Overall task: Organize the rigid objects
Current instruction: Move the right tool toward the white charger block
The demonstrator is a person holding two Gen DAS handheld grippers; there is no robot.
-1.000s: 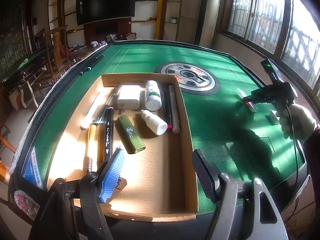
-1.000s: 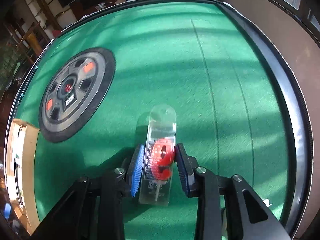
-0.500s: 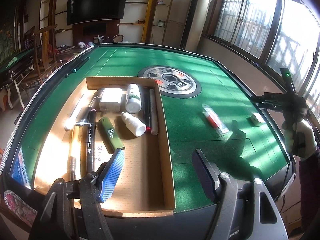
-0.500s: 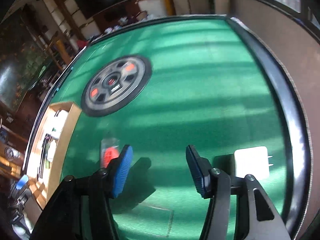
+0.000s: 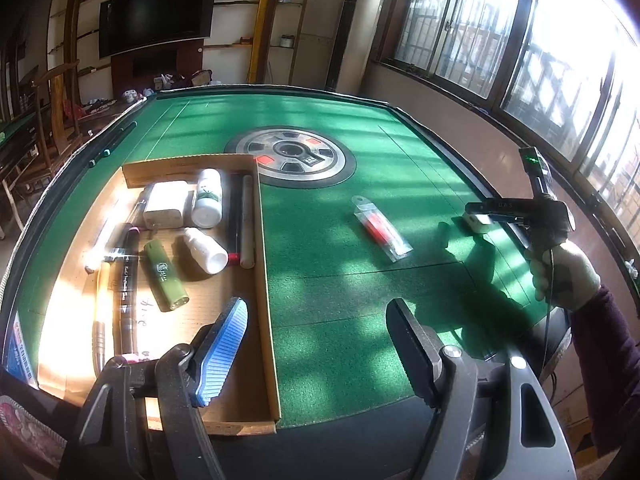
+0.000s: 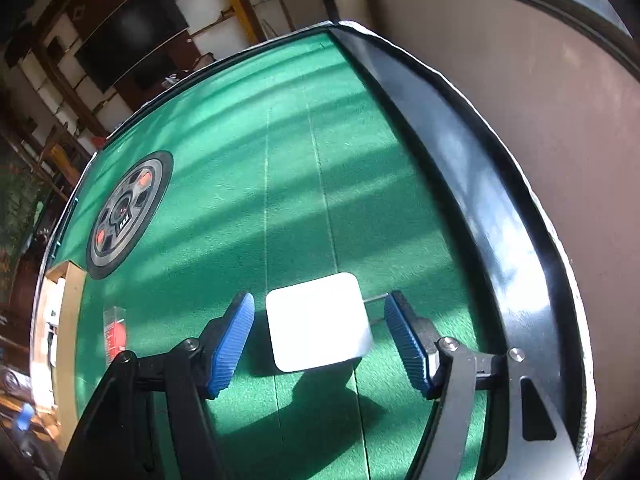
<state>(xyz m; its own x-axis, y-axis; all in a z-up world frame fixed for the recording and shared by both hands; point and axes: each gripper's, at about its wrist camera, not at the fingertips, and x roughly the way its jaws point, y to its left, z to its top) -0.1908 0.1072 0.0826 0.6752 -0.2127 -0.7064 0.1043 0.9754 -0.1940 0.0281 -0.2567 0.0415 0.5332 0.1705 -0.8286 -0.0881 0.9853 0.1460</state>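
Observation:
A white plug-in charger (image 6: 318,320) lies on the green table near its right edge. My right gripper (image 6: 320,338) is open, one finger on each side of the charger without touching it. The charger also shows in the left wrist view (image 5: 478,222) under the right gripper (image 5: 500,210). A clear packet with a red item (image 5: 382,229) lies on the felt mid-table; it also shows in the right wrist view (image 6: 115,330). A cardboard tray (image 5: 266,280) at the left holds bottles, pens, a green lighter (image 5: 165,276) and a white adapter (image 5: 166,204). My left gripper (image 5: 316,344) is open and empty above the tray's near right corner.
A round grey hub (image 5: 292,156) sits in the table's centre. The raised black table rim (image 6: 480,200) runs close to the charger's right. Chairs and another table stand to the far left; windows line the right wall.
My right gripper let go of the clear packet, opened and moved right to straddle the white charger. My left gripper shifted right, off the tray's middle.

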